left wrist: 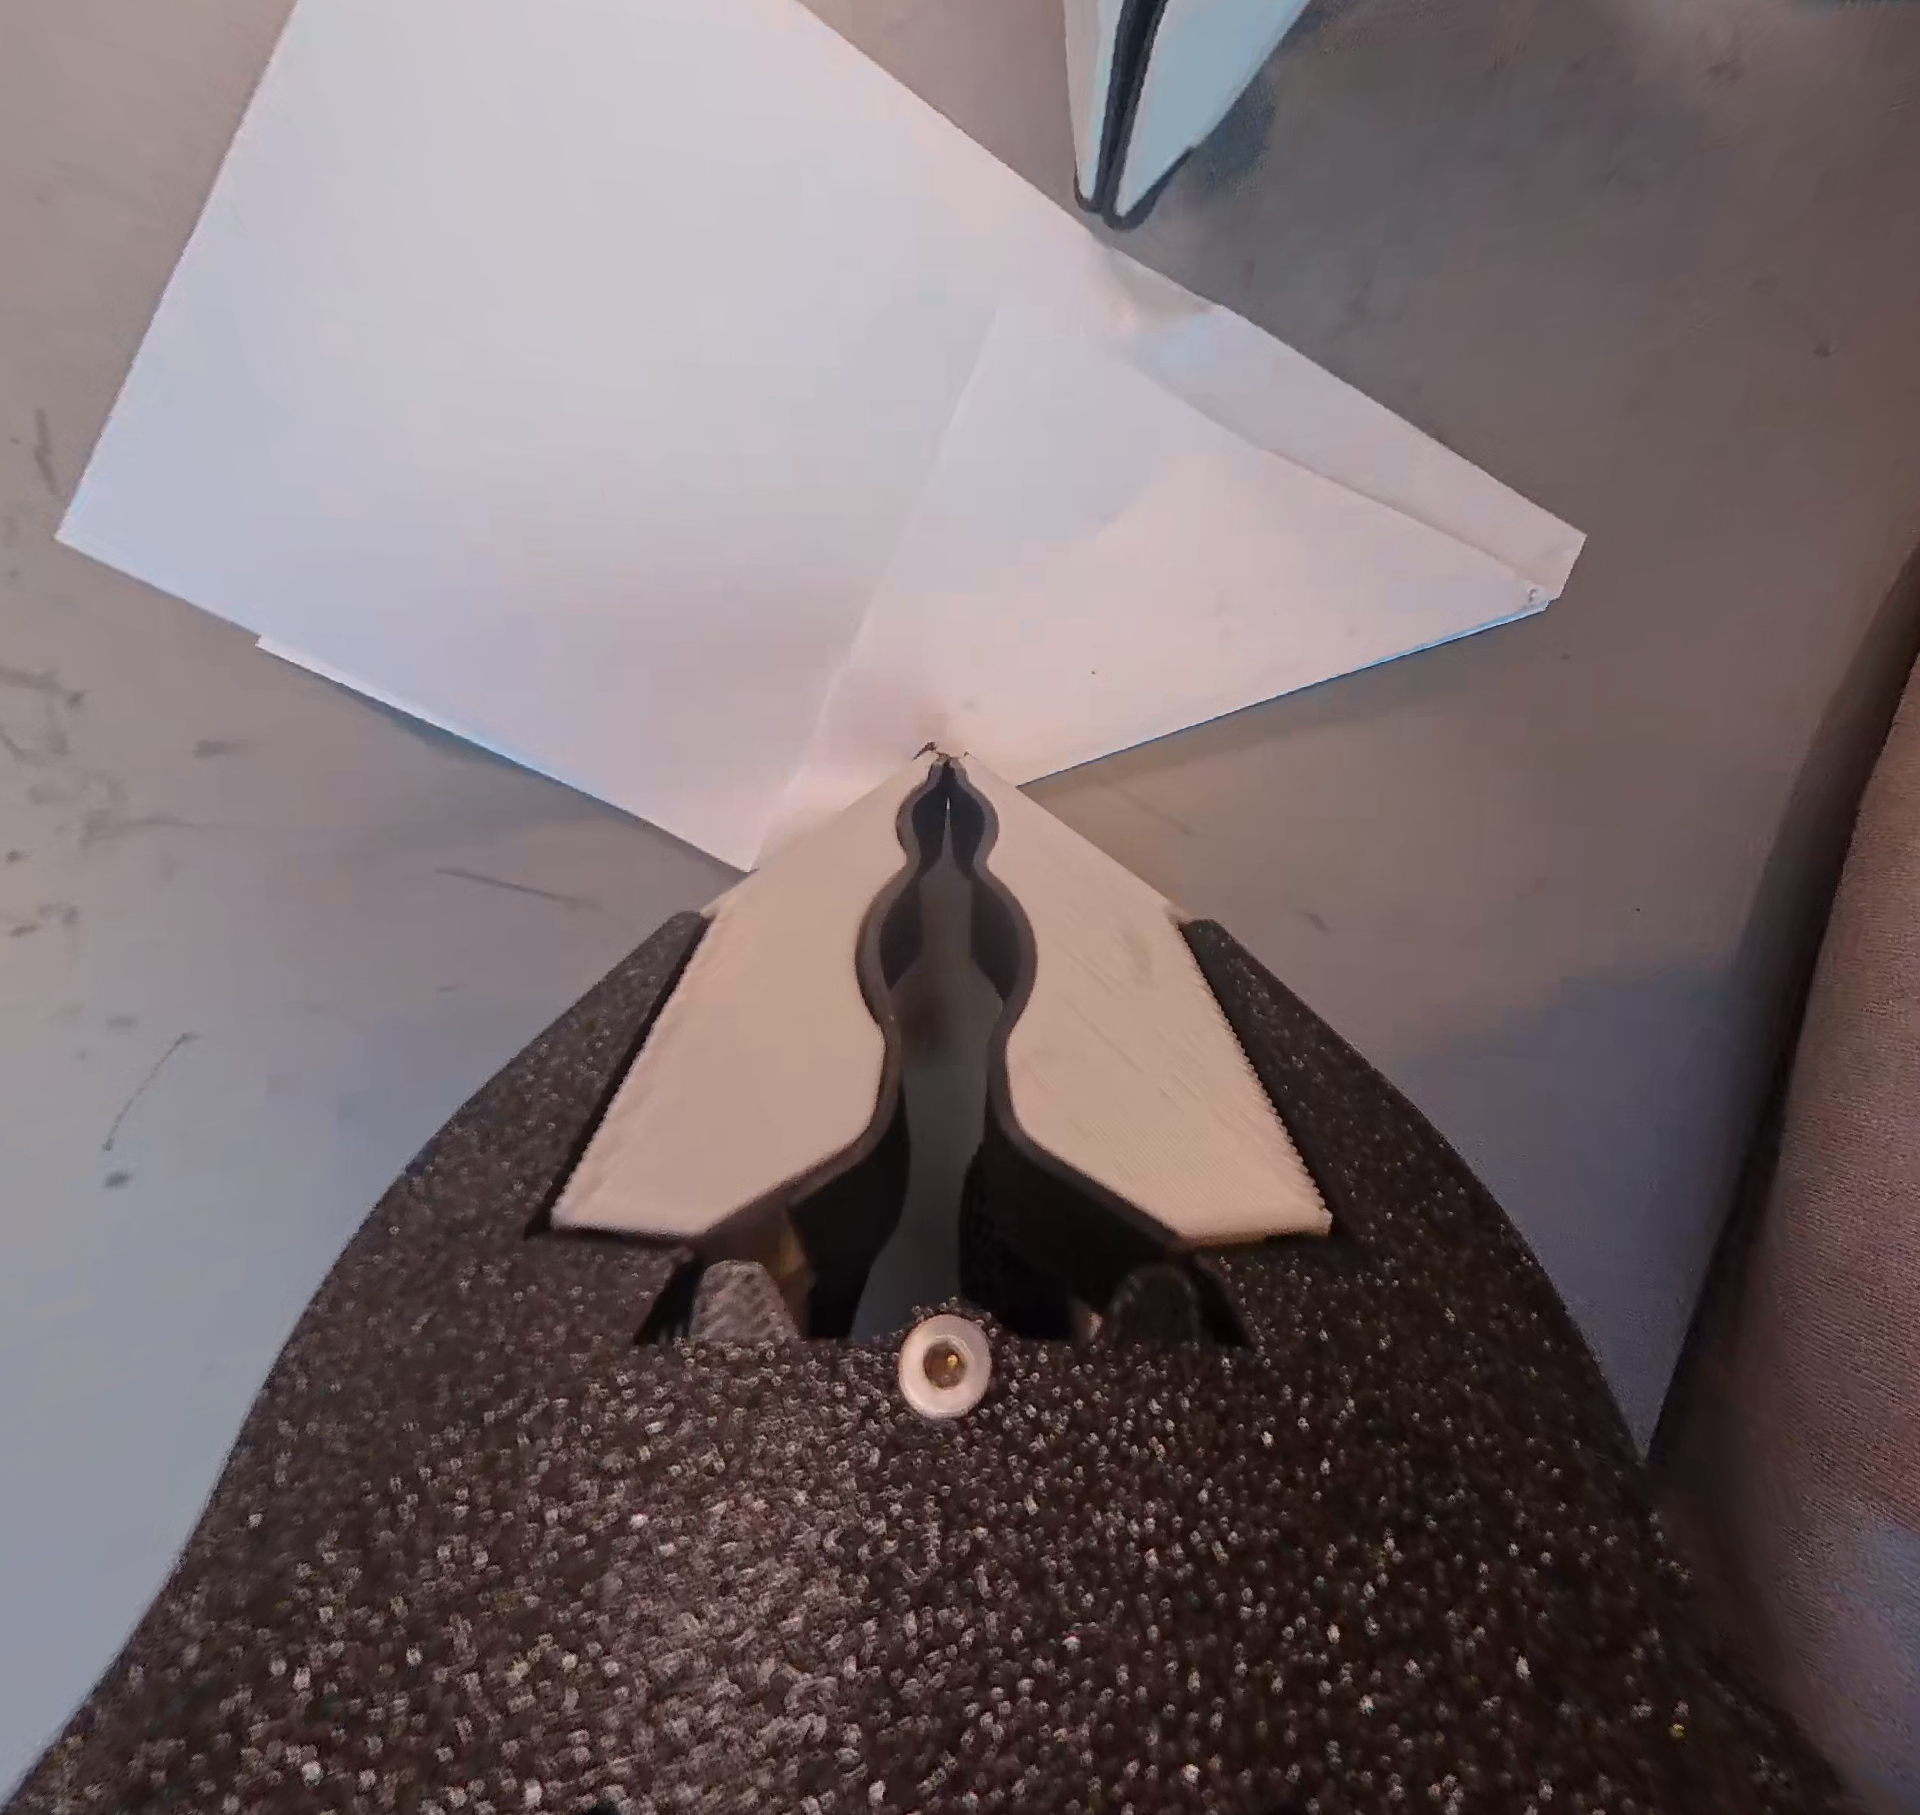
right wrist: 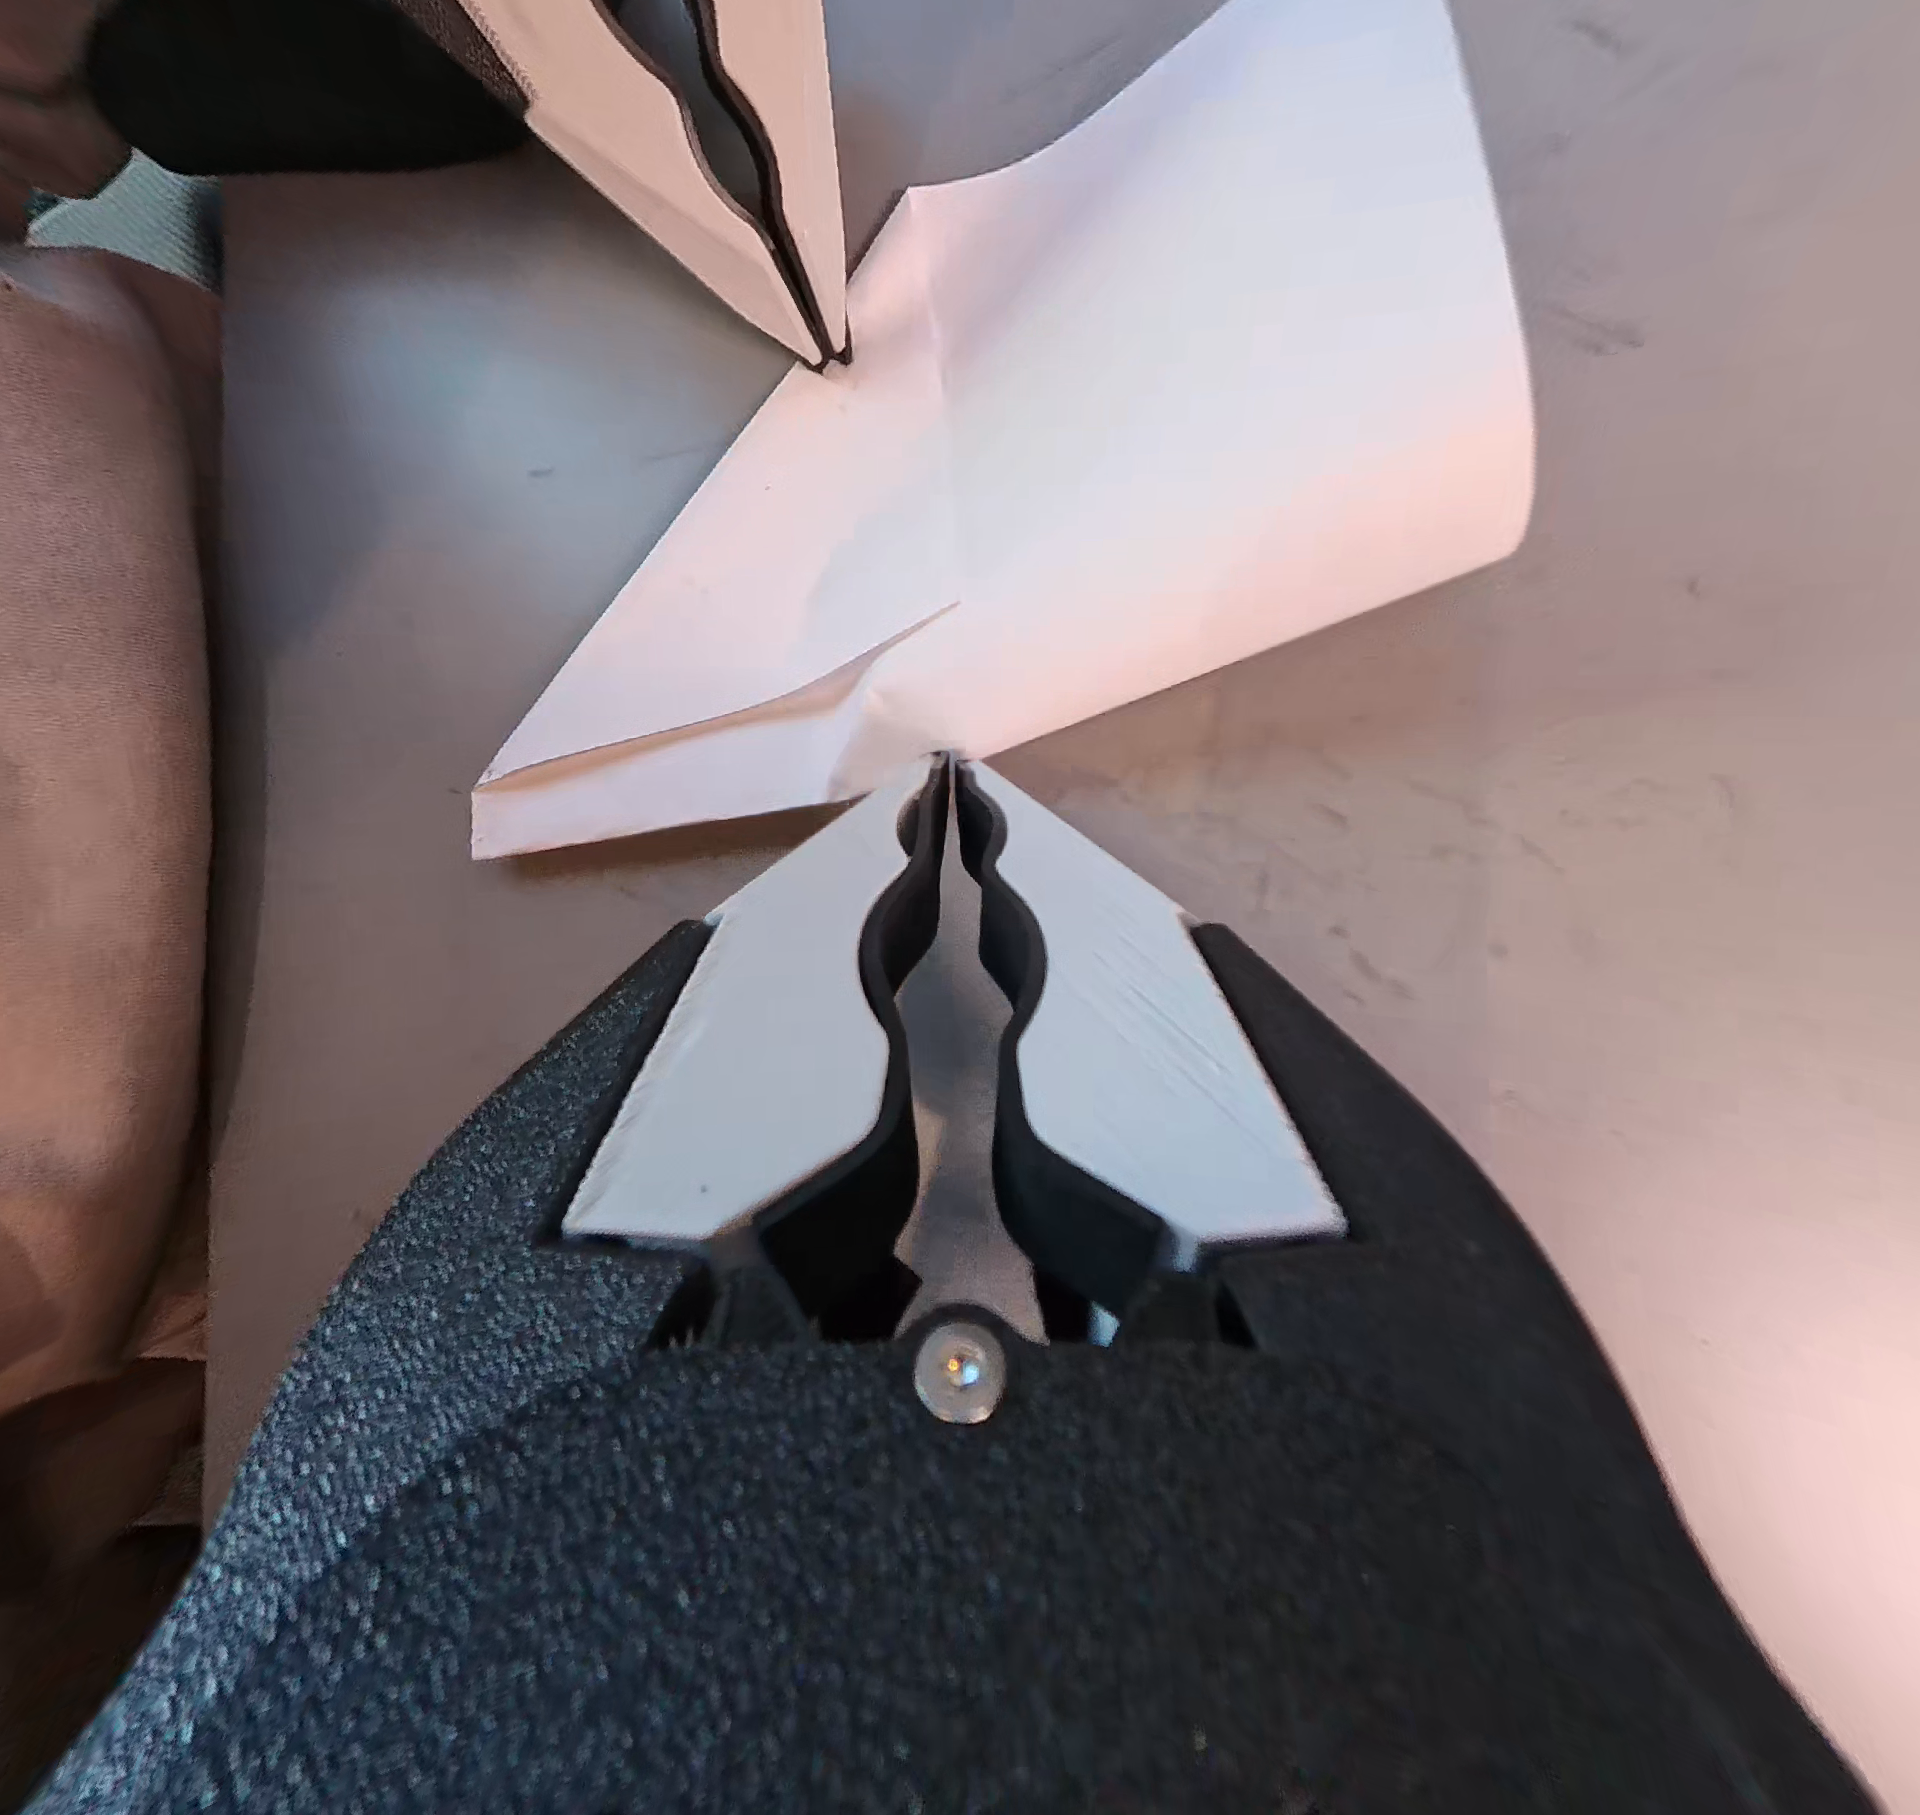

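A white sheet of paper (left wrist: 582, 342), partly folded with creases, lies on a grey table (left wrist: 260, 934). My left gripper (left wrist: 943, 766) is shut, and its tips pinch the near edge of the paper where a crease ends. It also shows at the top of the right wrist view (right wrist: 831, 357), shut on the paper's far edge. My right gripper (right wrist: 948, 763) is shut on the opposite edge of the paper (right wrist: 1195, 415), which wrinkles at the tips. It also shows at the top of the left wrist view (left wrist: 1117, 212), with its tips at the paper's edge.
The grey tabletop (right wrist: 1558, 934) is scuffed with dark marks. A person's brownish clothing lies along the table edge, at the right of the left wrist view (left wrist: 1829, 1142) and at the left of the right wrist view (right wrist: 94, 726). Some 11 centimetres of space lies between my two pairs of fingers.
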